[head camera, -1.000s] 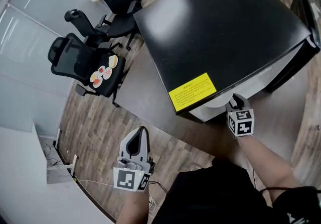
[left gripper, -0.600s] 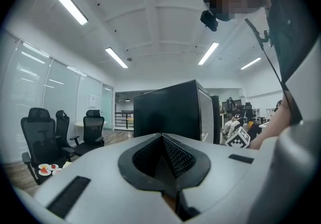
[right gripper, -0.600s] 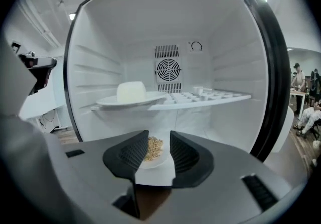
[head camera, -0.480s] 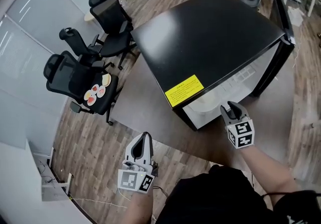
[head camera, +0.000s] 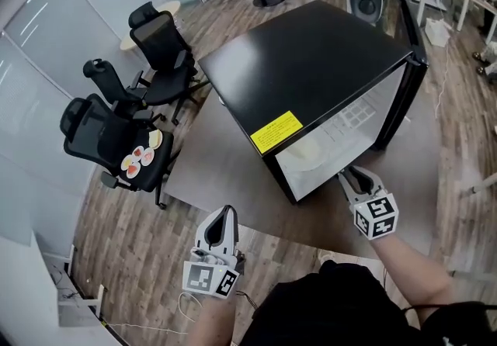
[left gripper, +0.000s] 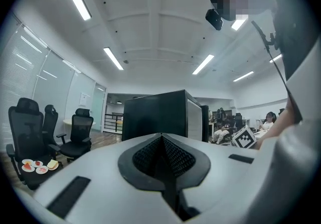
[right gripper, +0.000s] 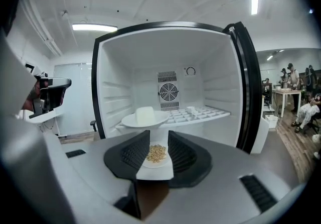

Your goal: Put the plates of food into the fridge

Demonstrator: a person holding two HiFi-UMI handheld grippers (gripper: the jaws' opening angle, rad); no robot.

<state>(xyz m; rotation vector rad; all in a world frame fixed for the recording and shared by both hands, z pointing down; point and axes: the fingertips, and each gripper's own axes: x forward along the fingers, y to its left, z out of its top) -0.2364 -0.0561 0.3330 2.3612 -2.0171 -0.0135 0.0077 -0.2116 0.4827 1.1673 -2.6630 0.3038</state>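
Two grippers, neither carrying anything. Left gripper [left gripper: 161,140] hangs low by the person's body, off the table [head camera: 221,162] edge, jaws pressed together on nothing; looks parked out of the way while the other one works.

Right gripper [right gripper: 154,140] sits just outside the mouth of the open fridge [head camera: 311,65], aimed straight in. Its jaws are apart and closing, pads touching nothing. Plate of grains [right gripper: 156,153] shows through the gap but lies beyond the tips on the fridge floor, near the front edge. Judged set down and let go, not held.

Higher up, a second plate [right gripper: 145,117] with a white block rests on the front left of the wire shelf [right gripper: 200,115], so both levels are in use. Door [right gripper: 251,92] is swung wide on the right, leaving reach room.

Further off, more plates [head camera: 140,160] of food wait on the seat of a black office chair [head camera: 97,131] beside the table, well apart from the fridge. Task judged partway done, with a fetch trip likely next.
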